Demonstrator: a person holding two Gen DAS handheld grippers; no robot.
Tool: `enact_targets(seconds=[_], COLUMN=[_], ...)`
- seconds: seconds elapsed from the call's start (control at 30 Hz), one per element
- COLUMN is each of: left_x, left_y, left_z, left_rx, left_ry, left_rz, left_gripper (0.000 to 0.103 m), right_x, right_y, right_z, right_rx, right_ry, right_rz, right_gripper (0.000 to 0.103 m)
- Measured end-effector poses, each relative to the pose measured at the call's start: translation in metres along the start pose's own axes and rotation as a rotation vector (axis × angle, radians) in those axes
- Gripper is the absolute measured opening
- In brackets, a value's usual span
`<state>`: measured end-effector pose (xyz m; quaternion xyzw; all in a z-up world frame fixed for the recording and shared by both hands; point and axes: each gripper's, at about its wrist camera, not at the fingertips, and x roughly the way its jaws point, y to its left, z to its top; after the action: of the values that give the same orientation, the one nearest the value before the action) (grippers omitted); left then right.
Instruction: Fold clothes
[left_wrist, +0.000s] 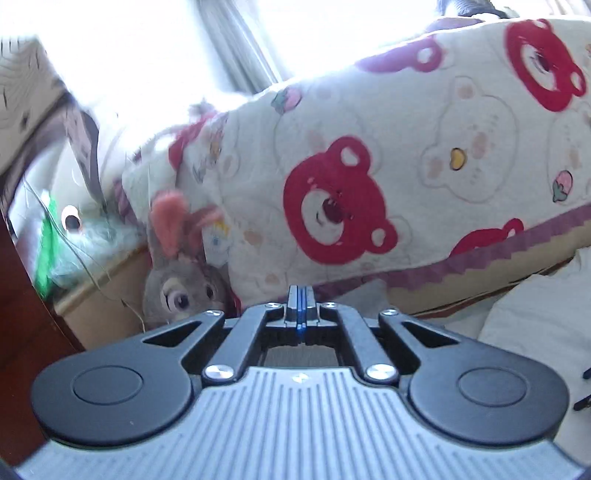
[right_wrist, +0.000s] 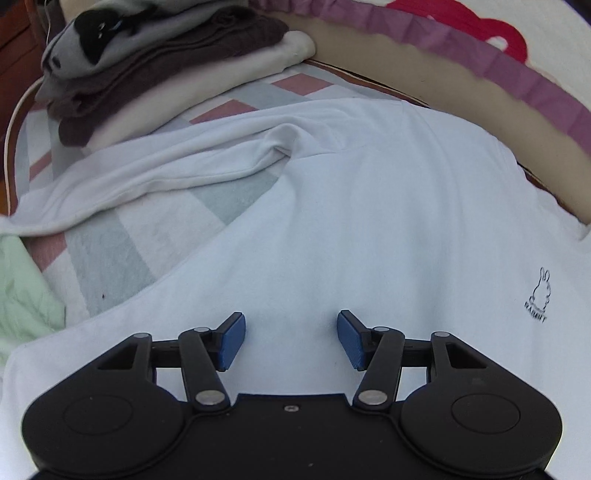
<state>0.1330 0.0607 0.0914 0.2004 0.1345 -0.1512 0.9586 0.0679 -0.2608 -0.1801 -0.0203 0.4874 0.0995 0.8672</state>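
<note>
The left gripper (left_wrist: 301, 314) is raised with its blue pads clenched together on nothing, facing a bear-print quilt (left_wrist: 388, 155), while the right gripper (right_wrist: 291, 338) hovers, fingers spread wide, just over the white shirt (right_wrist: 351, 221) lying flat on the bed.

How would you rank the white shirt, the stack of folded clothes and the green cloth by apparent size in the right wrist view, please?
1. white shirt, filling most of the frame
2. stack of folded clothes
3. green cloth, cut off by the frame edge, so its true size is unsure
</note>
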Motion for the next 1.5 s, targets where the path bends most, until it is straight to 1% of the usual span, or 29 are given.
enact_targets(seconds=[0.03,0.07,0.1,0.13,0.17,0.33,0.37,0.43,0.5,0.53,0.57,0.63,0.73,0.8,0.83,0.87,0.9,0.93,0.97,1.0,1.03,1.13,1.17,1.27,1.33,1.37,1.4,1.43,1.5], left_x=[0.004,0.009,0.013,0.017,0.022,0.048,0.056,0.073,0.087,0.088,0.089,0.089,0.085,0.081,0.079,0.077,0.075,0.07,0.066,0.064,0.062,0.053,0.046,0.027,0.01,0.008,0.002,-0.005,-0.016], left_y=[0.006,0.011,0.01,0.01,0.008,0.0,0.0,-0.001,-0.002,0.003,0.007,0.018,0.022,0.01,0.002,-0.009,-0.019,-0.024,-0.027,-0.032,-0.037,-0.059,-0.063,-0.06,-0.071,-0.08,-0.083,-0.084,-0.088], left_z=[-0.007,-0.015,-0.032,-0.05,-0.073,-0.185,-0.207,-0.24,-0.269,-0.278,-0.286,-0.292,-0.296,-0.296,-0.296,-0.296,-0.295,-0.291,-0.286,-0.282,-0.278,-0.268,-0.262,-0.232,-0.199,-0.18,-0.164,-0.146,-0.112], left_rx=[-0.037,-0.073,-0.086,-0.1,-0.124,-0.245,-0.282,-0.273,-0.266,-0.303,-0.341,-0.429,-0.471,-0.424,-0.394,-0.345,-0.297,-0.262,-0.252,-0.198,-0.145,0.017,0.05,0.031,0.087,0.141,0.186,0.218,0.22], left_ry=[0.042,0.084,0.134,0.185,0.247,0.561,0.623,0.714,0.815,0.813,0.813,0.831,0.815,0.814,0.815,0.803,0.79,0.751,0.714,0.719,0.722,0.677,0.633,0.539,0.464,0.457,0.433,0.385,0.315], left_rz=[-0.021,-0.041,-0.056,-0.072,-0.091,-0.187,-0.192,-0.209,-0.196,-0.199,-0.203,-0.211,-0.212,-0.208,-0.21,-0.205,-0.201,-0.218,-0.257,-0.23,-0.204,-0.122,-0.104,-0.097,-0.079,-0.046,-0.031,-0.04,-0.06], left_gripper=[0.005,0.015,0.023,0.04,0.046,0.046,0.046,0.046,0.046,0.049,0.059,0.061,0.067,0.077,0.088,0.094,0.093,0.072,0.031,0.016,0.01,0.008,0.008,0.008,0.008,0.008,0.008,0.008,0.007], right_x=[0.0,0.0,-0.001,-0.001,-0.001,0.0,0.001,-0.002,-0.006,-0.007,-0.009,-0.009,-0.009,-0.009,-0.009,-0.009,-0.008,-0.008,-0.008,-0.007,-0.008,-0.009,-0.011,-0.015,-0.017,-0.018,-0.02,-0.022,-0.028], right_y=[0.001,0.003,0.005,0.006,0.006,0.005,0.005,0.005,0.005,0.007,0.009,0.014,0.02,0.021,0.021,0.022,0.023,0.024,0.025,0.025,0.023,0.015,0.01,-0.005,-0.01,-0.012,-0.016,-0.019,-0.029], right_z=[0.0,-0.001,-0.002,-0.003,-0.004,-0.001,0.0,0.003,0.007,0.01,0.012,0.017,0.023,0.024,0.024,0.024,0.023,0.022,0.021,0.02,0.019,0.018,0.018,0.017,0.016,0.015,0.016,0.016,0.017], right_rx=[-0.002,-0.007,-0.015,-0.021,-0.022,-0.031,-0.028,-0.01,0.013,0.013,0.013,0.001,0.008,0.032,0.042,0.05,0.055,0.059,0.062,0.067,0.075,0.112,0.139,0.206,0.178,0.163,0.14,0.116,0.094], right_ry=[-0.005,-0.01,-0.015,-0.019,-0.02,-0.009,-0.006,-0.022,-0.05,-0.06,-0.071,-0.07,-0.078,-0.087,-0.089,-0.089,-0.087,-0.085,-0.084,-0.082,-0.083,-0.089,-0.091,-0.097,-0.104,-0.107,-0.113,-0.12,-0.135], right_rz=[-0.002,-0.006,-0.011,-0.014,-0.013,-0.008,-0.01,-0.011,0.005,0.009,0.013,0.005,-0.015,-0.008,-0.007,-0.009,-0.015,-0.024,-0.034,-0.045,-0.055,-0.081,-0.08,-0.065,-0.09,-0.104,-0.121,-0.139,-0.158], right_gripper=[0.062,0.063,0.064,0.064,0.065,0.065,0.065,0.064,0.064,0.064,0.064,0.064,0.064,0.064,0.064,0.064,0.064,0.064,0.064,0.064,0.064,0.064,0.064,0.064,0.064,0.064,0.064,0.064,0.064])
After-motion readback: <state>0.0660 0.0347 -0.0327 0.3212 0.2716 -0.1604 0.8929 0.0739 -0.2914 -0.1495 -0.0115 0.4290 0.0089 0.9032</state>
